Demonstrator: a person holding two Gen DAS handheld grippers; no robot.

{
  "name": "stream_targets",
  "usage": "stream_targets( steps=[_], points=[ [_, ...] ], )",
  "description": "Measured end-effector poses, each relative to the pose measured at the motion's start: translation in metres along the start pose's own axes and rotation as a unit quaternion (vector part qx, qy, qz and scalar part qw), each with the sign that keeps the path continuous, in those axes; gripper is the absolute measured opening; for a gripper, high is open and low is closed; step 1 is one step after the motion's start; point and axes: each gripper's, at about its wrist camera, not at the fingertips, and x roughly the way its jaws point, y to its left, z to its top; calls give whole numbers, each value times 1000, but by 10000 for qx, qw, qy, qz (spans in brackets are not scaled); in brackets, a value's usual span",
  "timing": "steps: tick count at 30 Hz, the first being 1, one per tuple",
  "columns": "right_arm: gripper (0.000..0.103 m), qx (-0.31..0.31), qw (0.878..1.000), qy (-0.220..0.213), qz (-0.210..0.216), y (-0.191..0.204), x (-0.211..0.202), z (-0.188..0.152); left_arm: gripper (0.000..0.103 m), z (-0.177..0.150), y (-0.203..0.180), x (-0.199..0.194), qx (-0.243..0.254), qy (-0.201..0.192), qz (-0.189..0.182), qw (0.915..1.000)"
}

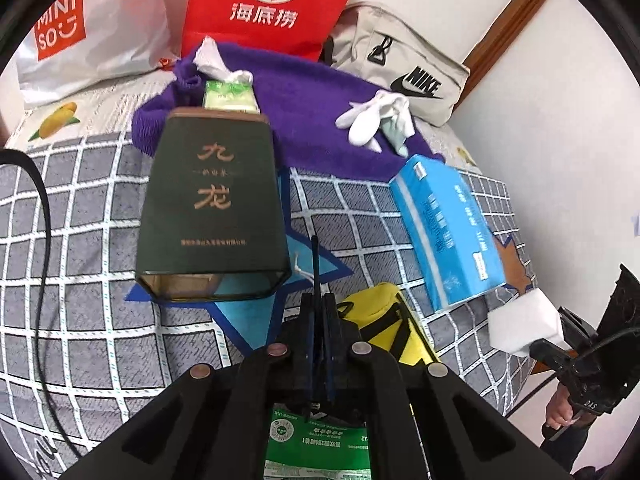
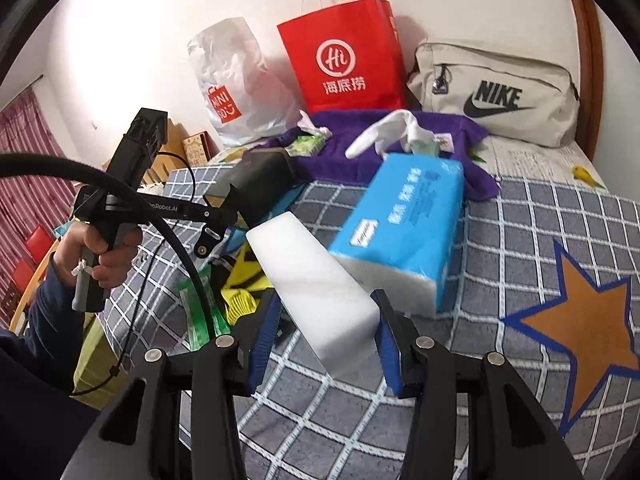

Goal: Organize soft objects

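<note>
My right gripper is shut on a white sponge block and holds it above the bed; the block also shows in the left wrist view. My left gripper has its fingers pressed together, and a thin green packet hangs under them. A dark green tin lies on the checked bedsheet just left of the left gripper, its open end toward me. A blue tissue pack lies to the right; it also shows in the right wrist view. White gloves rest on a purple towel.
A red paper bag, a white Miniso bag and a beige Nike bag stand along the wall. A small green tissue pack lies on the towel. A yellow pouch lies by the left gripper.
</note>
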Motion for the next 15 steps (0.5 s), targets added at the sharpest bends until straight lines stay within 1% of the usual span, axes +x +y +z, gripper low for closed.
stream_targets(
  steps=[4,8,15],
  points=[
    [46,-72,10000,-59,-11,5,2,14,4,5,0,-12,-35,-107,-113,9999],
    [46,-120,9998,-155,-33,6,3,31,4,15,0,-23,-18,-230,-135,9996],
    [46,-128,9993,-339,-121,-4,16,74,4,43,4,-36,22,-421,-46,9991]
  ],
)
